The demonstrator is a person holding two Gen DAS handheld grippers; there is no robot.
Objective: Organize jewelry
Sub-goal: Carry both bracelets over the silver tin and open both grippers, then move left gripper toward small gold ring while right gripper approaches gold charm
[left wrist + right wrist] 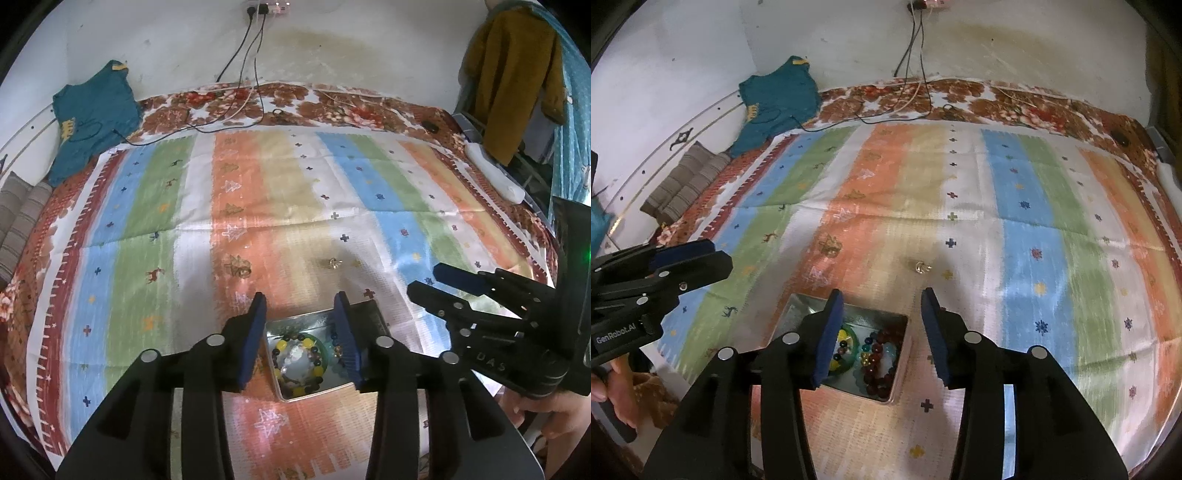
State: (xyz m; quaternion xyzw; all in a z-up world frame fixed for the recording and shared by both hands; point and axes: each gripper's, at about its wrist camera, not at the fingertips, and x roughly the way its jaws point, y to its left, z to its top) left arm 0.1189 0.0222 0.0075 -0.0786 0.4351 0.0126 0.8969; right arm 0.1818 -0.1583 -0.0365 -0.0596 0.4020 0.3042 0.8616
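On the left, your left gripper (pixel 301 334) hangs over the tin box (pixel 295 397) with its jaws spread and nothing between them; the right wrist view shows it from the side, where you cannot tell the gap. The box sits on the striped cloth (pixel 147 206) toward its near edge, on the orange band, and already carries the beaded bracelets (pixel 295 360): one with yellow and dark beads, and beside it a dark red one (pixel 877 369). These look like strung beads on elastic, so expect them to be light, floppy as a loop and slick on each bead; pinch across the strand, not on a single bead, if you need to shift one. Moving right, the small ring (pixel 921 266) lies alone on the cloth just beyond the far edge of the box, on the pale tan band. It is likely the piece left to put away: tiny, hard, very light and smooth, prone to skate or flip off the soft cloth, so close on it across its band from the sides, low and slow. Your right gripper (pixel 882 334) hovers over the right side of the box, jaws wide apart and empty.
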